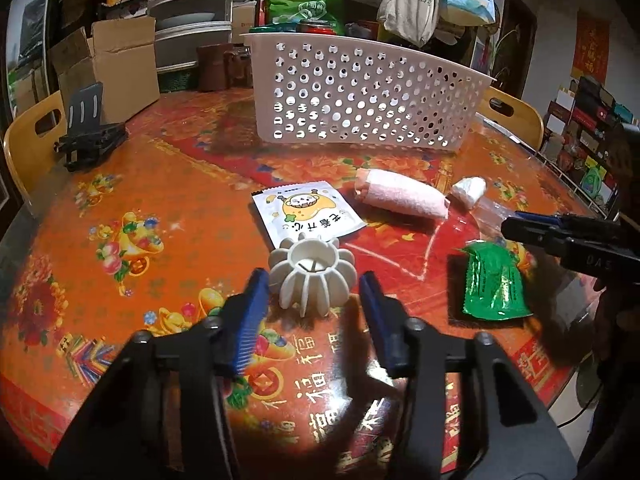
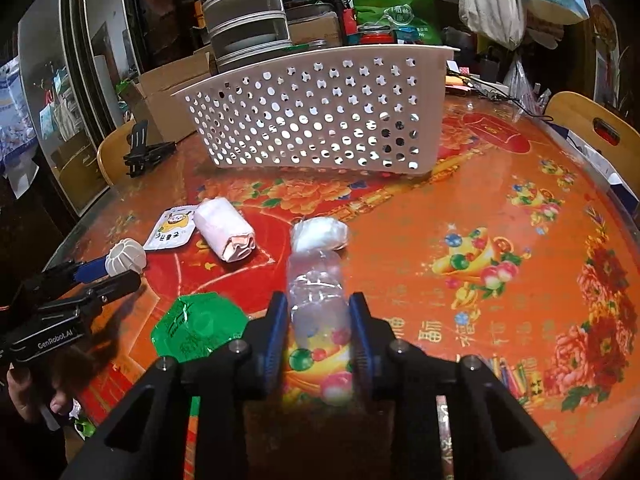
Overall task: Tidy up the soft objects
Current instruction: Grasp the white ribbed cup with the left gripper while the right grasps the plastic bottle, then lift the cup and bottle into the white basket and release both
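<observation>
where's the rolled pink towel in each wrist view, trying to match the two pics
Left wrist view: the rolled pink towel lies right of centre on the table, between the white snack packet and a white wad.
Right wrist view: the rolled pink towel lies left of centre, its rolled end facing the camera, just right of the snack packet.
Shared landmark: the white perforated basket stands behind the towel in both.

Red floral tablecloth point(image 1: 120, 208) on table; wooden chairs point(image 2: 592, 120) around; cluttered shelves point(image 1: 592, 120) behind.
</observation>
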The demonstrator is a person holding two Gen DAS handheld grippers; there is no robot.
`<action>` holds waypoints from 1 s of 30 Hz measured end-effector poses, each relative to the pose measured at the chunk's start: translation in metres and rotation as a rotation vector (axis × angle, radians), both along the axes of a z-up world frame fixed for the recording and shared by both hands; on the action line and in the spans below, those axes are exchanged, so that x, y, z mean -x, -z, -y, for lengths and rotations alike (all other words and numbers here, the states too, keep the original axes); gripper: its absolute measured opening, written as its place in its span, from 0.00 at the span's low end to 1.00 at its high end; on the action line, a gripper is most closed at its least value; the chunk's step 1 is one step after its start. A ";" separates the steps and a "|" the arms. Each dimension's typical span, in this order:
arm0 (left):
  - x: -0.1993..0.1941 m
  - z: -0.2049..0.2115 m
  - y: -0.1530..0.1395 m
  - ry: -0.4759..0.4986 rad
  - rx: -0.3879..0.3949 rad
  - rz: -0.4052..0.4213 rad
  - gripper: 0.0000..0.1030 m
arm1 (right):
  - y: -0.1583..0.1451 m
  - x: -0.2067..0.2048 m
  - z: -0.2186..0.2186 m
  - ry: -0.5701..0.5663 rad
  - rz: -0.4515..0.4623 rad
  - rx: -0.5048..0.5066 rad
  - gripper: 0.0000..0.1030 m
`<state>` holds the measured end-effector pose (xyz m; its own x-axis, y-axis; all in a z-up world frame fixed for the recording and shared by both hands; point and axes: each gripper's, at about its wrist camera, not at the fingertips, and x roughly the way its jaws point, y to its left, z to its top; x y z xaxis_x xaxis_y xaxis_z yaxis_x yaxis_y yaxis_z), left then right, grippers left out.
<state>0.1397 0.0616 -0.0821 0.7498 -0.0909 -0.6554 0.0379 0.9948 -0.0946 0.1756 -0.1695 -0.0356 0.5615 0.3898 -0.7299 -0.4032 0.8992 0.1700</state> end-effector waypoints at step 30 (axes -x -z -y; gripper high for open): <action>0.013 -0.003 -0.009 -0.003 0.040 0.069 0.39 | -0.010 0.009 0.009 -0.012 0.072 -0.077 0.28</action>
